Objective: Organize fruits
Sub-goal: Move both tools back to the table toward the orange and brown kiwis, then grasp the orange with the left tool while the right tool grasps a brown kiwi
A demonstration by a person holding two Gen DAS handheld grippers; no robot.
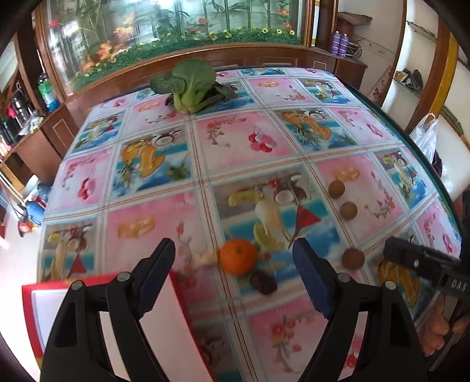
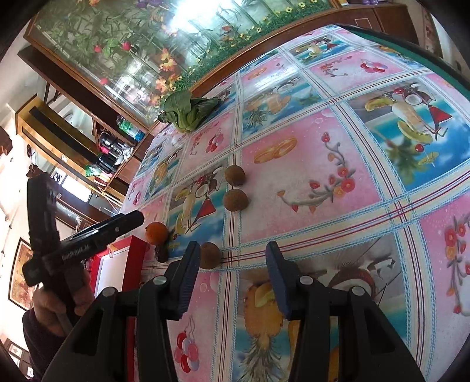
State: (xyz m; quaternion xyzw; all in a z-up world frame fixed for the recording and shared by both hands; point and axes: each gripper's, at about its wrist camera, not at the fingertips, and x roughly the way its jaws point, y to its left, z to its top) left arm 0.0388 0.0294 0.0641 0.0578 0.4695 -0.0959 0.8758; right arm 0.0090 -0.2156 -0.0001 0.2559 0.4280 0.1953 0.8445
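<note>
A glossy tablecloth (image 1: 241,147) printed with pink and blue squares of fruit pictures covers the table, and behind it a long glass-fronted cabinet (image 1: 176,26) filled with artificial flowers and bamboo runs along the wall. Taking the orange (image 1: 238,256) as the landmark: it is round and smooth-skinned, sitting on the cloth with a dark, wrinkled dried fruit (image 1: 263,282) touching or nearly touching its near side. Three small brown, rough-skinned round fruits lie to its right, the nearest (image 1: 353,258) level with it and the other two (image 1: 348,210) (image 1: 336,189) farther back. Far beyond the orange, near the table's back edge, rests a leafy green bok choy (image 1: 191,85). To the orange's near left sits a red-rimmed box (image 1: 32,317) with a white inside. The left gripper (image 1: 233,282) hovers with its ridged dark-blue pads spread wide, the orange and dried fruit framed between them, holding nothing. Only the left wrist view shows the box's broad white floor and the plastic bag (image 1: 426,141) at the table's right edge. The right wrist view alone shows the person's left hand (image 2: 55,305) wrapped around the black handle, and the right gripper (image 2: 232,282) open and empty above the cloth, the nearest brown fruit just beyond its left finger (image 2: 188,276).
</note>
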